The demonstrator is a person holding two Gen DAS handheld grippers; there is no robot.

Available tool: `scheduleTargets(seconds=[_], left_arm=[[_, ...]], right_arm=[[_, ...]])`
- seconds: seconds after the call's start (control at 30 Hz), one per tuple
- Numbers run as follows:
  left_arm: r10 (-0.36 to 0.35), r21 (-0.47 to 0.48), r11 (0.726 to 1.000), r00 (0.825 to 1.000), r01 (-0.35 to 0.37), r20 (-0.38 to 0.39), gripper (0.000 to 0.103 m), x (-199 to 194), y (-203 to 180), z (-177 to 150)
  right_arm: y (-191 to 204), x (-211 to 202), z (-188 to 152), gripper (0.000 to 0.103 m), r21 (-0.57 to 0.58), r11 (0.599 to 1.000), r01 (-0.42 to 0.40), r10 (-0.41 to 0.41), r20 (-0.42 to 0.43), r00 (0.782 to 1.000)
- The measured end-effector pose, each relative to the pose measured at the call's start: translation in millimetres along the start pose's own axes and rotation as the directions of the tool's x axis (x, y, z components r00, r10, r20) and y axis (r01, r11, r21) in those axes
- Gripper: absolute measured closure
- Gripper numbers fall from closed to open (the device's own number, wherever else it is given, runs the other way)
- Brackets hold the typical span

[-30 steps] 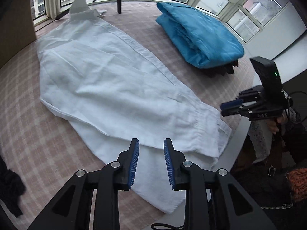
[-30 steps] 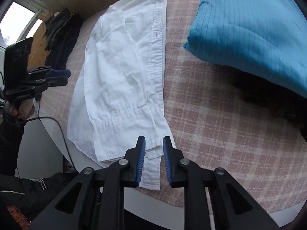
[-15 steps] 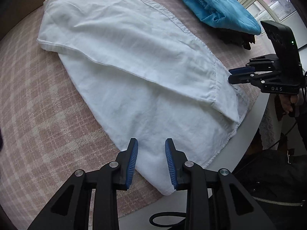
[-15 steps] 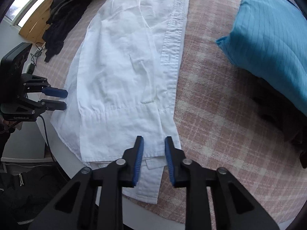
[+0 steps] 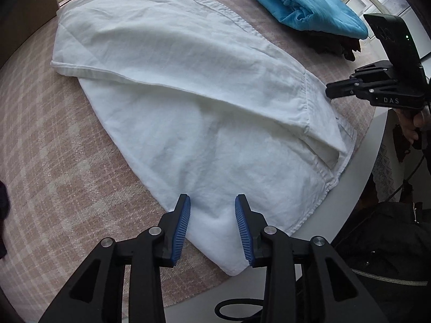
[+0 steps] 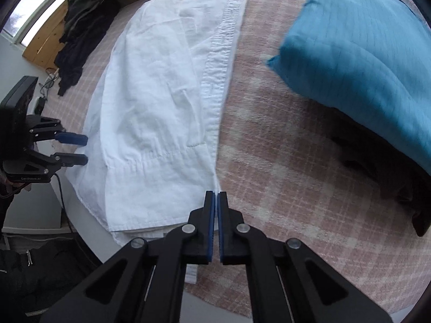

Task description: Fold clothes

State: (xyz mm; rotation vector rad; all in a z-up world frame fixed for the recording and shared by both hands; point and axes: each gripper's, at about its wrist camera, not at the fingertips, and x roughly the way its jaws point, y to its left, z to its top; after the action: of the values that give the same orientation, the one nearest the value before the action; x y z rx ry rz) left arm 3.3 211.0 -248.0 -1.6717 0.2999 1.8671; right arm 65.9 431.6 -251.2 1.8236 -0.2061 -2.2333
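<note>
A white shirt lies flat on a round table with a pink checked cloth, a sleeve folded over its body. It also shows in the right wrist view. My left gripper is open, its blue pads straddling the shirt's near hem corner. My right gripper is shut on the shirt's hem at the button placket edge; in the left wrist view it shows at the shirt's right side. My left gripper appears open at the left in the right wrist view.
A folded blue garment lies on a dark one at the table's far right, also in the left wrist view. Dark clothes sit at the far left. The table's white rim runs close to the hem.
Both grippers moved in to the shirt's hem. The right gripper closed on the hem edge. The left gripper came lower over the hem corner, still open.
</note>
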Motion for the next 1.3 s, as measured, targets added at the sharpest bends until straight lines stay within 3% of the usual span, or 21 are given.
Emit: scheduleTargets(seconds=[0.07,0.2,0.37,0.5,0.63,0.77,0.93,1.0,1.03,1.13,1.3], left_arm=[[0.003,-0.017,1.000,1.000,-0.003,0.002,0.070,-4.3,2.7,-2.5],[0.009,-0.078,0.997,0.999,-0.006,0.039,0.070,-22.7,12.9,-12.5],[-0.033,-0.087,0.995,0.995,0.041,0.096,0.070,-32.8,7.8,-7.5],[0.007,-0.028,1.000,0.986,-0.002,0.164,0.070,-35.3,-4.7,24.5],[-0.019,-0.024,0.999,0.972,0.026,0.234,0.070,-33.8,7.2,64.3],[-0.020,-0.005,1.000,0.986,0.021,0.164,0.070,-2.3,2.5,87.5],[0.002,0.027,1.000,0.990,-0.006,0.144,0.070,6.7,0.4,66.6],[0.011,0.002,1.000,0.993,-0.011,0.121,0.070,0.2,3.6,54.5],[0.014,-0.017,1.000,0.994,-0.012,0.111,0.070,-4.7,5.9,47.1],[0.014,-0.090,0.996,0.992,-0.003,0.125,0.069,-28.5,12.0,15.9],[0.007,-0.186,0.983,0.995,0.013,0.103,0.061,-38.3,8.2,-22.0]], right_arm=[[7.8,-3.9,0.5,0.097,-0.011,1.000,0.008,-0.008,-0.001,1.000],[22.8,-29.3,3.0,0.096,-0.044,0.998,0.041,-0.036,0.116,0.993],[61.6,-1.2,19.8,0.096,-0.121,0.992,-0.026,0.041,0.131,0.991],[71.9,34.6,39.8,0.096,-0.135,0.990,-0.038,0.051,0.092,0.994],[72.3,37.8,29.9,0.096,-0.136,0.990,-0.032,0.043,0.079,0.996],[64.2,28.9,8.3,0.095,-0.112,0.992,-0.050,0.056,0.049,0.997],[54.3,18.2,-21.6,0.095,-0.095,0.993,-0.068,0.067,-0.012,0.998],[45.5,7.4,-29.1,0.095,-0.061,0.997,-0.057,0.058,0.005,0.998],[39.6,0.2,-32.1,0.093,-0.035,0.998,-0.053,0.054,0.028,0.998],[16.2,-15.8,-39.1,0.051,0.073,0.997,-0.018,0.011,0.099,0.995],[3.6,-8.5,-43.3,0.049,0.149,0.989,-0.026,0.007,0.122,0.993]])
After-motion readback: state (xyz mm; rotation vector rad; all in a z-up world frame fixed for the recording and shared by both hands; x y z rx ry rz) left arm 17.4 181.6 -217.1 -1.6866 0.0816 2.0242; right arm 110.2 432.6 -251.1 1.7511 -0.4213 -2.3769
